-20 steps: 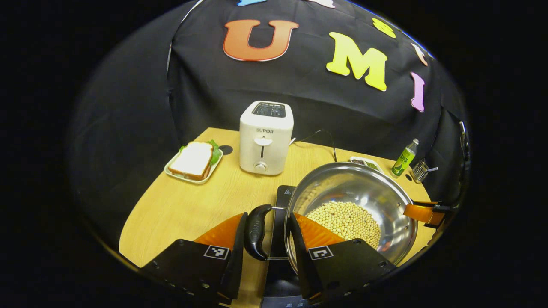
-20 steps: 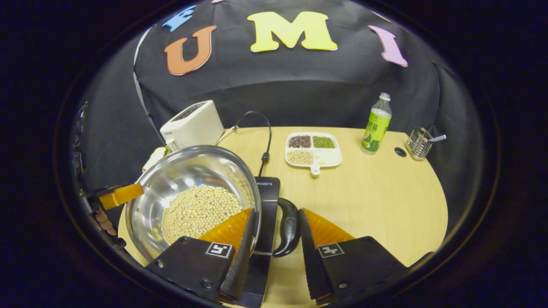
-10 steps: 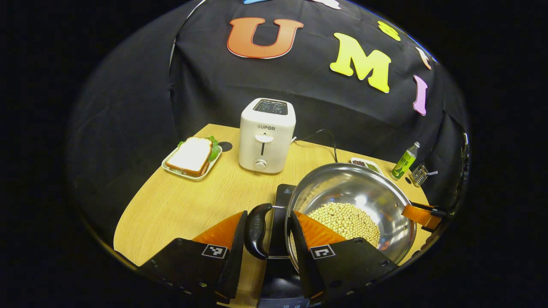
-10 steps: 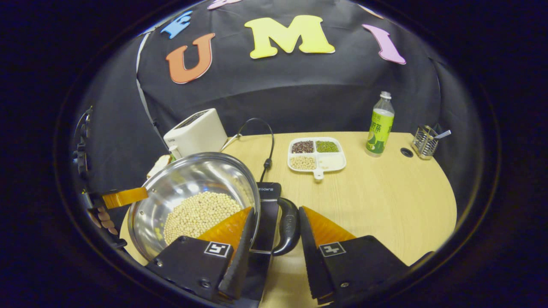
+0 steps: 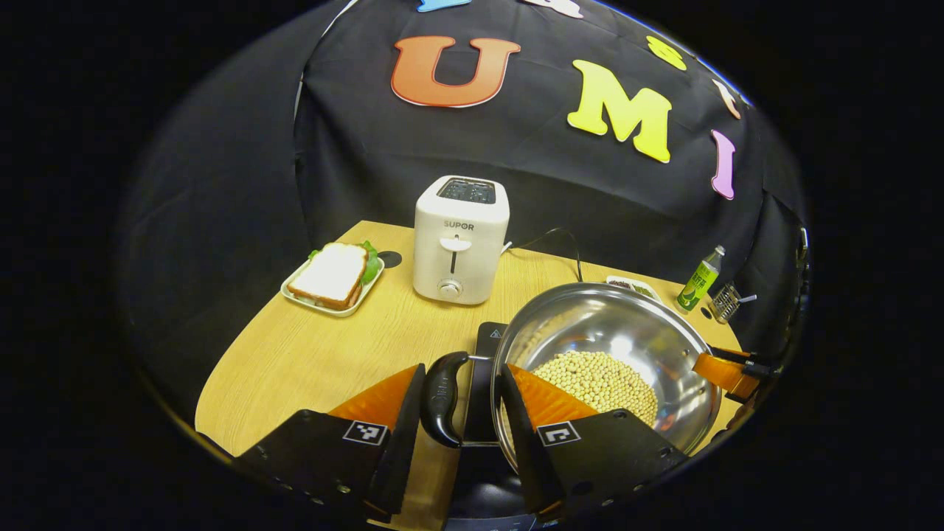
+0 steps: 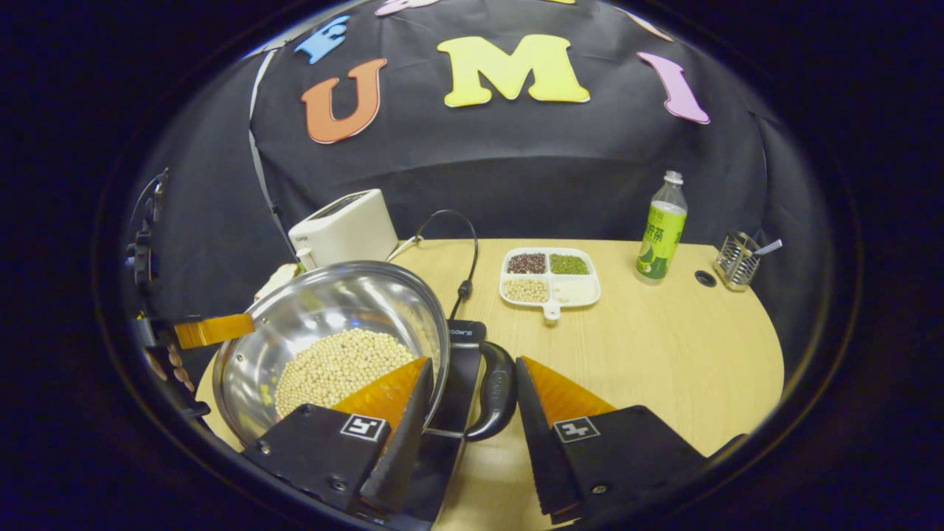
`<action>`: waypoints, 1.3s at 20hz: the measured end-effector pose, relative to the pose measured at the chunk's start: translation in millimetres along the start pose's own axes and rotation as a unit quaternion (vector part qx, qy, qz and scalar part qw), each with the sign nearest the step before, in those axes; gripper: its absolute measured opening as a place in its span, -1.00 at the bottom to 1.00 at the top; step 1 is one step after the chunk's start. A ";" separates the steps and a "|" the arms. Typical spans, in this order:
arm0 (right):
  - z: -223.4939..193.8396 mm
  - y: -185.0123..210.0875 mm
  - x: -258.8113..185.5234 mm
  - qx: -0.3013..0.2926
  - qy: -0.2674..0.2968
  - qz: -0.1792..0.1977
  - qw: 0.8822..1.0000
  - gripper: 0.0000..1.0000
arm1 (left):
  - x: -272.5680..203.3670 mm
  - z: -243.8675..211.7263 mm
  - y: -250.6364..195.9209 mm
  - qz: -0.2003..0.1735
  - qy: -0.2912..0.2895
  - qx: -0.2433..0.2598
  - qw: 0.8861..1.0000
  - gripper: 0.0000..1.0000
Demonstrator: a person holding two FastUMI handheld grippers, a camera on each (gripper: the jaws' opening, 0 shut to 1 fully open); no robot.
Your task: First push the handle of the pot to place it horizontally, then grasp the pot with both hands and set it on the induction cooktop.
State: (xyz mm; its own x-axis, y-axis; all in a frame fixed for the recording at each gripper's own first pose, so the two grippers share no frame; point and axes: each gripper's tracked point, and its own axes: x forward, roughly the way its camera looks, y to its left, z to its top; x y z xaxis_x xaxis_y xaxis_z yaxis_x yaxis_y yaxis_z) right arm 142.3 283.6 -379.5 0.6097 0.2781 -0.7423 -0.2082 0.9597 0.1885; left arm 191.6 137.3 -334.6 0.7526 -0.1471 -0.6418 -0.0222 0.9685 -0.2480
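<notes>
**Steel pot held at both handles above the induction cooktop**

Left gripper view. The left gripper (image 5: 457, 402) straddles one black side handle (image 5: 440, 398) of the steel pot (image 5: 649, 346). Its two fingers stand a little apart on either side of the grip, with a small gap visible at each side, so whether both press on the handle cannot be told. The pot is filled partly with pale soybeans (image 5: 599, 380) and sits over the black induction cooktop (image 5: 485, 346); whether its base touches the glass cannot be told. At the far rim of the pot appears the other gripper's finger, beside the opposite handle. Behind, on the wooden table (image 5: 295, 361), stand a white toaster (image 5: 460, 240) and, to its left, a tray with a sandwich (image 5: 333, 275). A green bottle (image 5: 700, 279) and a wire holder (image 5: 727, 301) stand near the table's far right edge.

Right gripper view. The right gripper (image 6: 472, 398) brackets the other black handle (image 6: 495, 391) in the same manner: one finger lies over the pot's rim side, the other on the outer side, and the handle lies between them with narrow gaps, so its hold cannot be judged. The cooktop (image 6: 459, 354) shows beneath the handle and the pot (image 6: 324, 317). A divided dish of beans (image 6: 549, 274) lies well beyond the pot, with the bottle (image 6: 661, 230) and the holder (image 6: 737, 259) to its right. A black power cord (image 6: 466, 258) runs from the cooktop toward the wall.
</notes>
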 end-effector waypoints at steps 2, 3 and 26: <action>0.0 1.7 0.4 -0.001 -0.003 0.008 1.000 0.46 | 0.6 0.5 1.0 0.012 -0.002 -0.005 1.000 0.21; -1.5 5.4 0.7 0.000 0.001 0.021 1.000 0.48 | 0.2 0.6 1.3 0.019 -0.001 -0.004 1.000 0.21; 49.7 -58.4 -227.2 -0.024 -0.282 0.017 0.959 0.94 | -157.4 48.6 -68.8 0.054 -0.201 0.047 0.977 0.92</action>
State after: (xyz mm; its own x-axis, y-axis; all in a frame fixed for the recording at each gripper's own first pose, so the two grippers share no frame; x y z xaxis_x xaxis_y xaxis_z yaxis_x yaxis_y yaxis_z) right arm 53.9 166.4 -189.8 0.9160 0.2991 -0.2673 -0.2619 0.9507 0.1661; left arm 106.7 103.6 -181.3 0.9471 0.0289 -0.3197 -0.0690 0.9910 -0.1151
